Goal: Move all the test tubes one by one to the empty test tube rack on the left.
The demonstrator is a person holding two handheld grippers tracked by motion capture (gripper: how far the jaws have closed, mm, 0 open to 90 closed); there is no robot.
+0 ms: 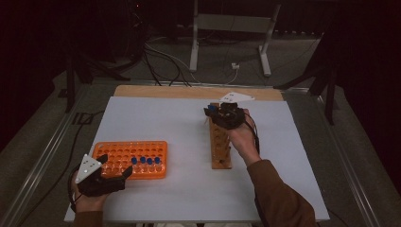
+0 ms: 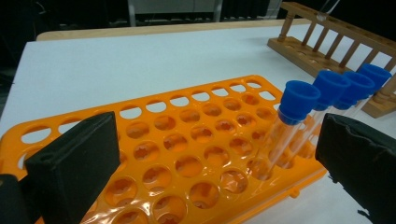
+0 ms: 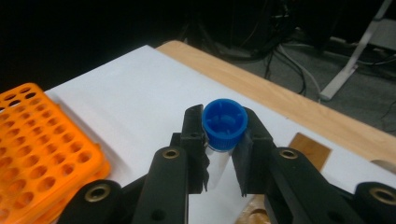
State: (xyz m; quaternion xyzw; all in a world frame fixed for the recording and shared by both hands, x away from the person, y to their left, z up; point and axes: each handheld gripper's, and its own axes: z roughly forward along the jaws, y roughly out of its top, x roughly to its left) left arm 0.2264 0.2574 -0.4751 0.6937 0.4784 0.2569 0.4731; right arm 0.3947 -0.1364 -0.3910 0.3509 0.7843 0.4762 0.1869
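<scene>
The right claw grips a blue-capped tube above the wooden rack near the tabletop's far edge; the left claw, released, straddles the orange rack's near-left corner.

The rack at lower left was bright orange, its tubes clear with blue caps. The stand at centre was light brown wood. The table was white, the gripper pads black, the sleeve brown.

A white table carries an orange tube rack and, well apart, a wooden rack.
</scene>
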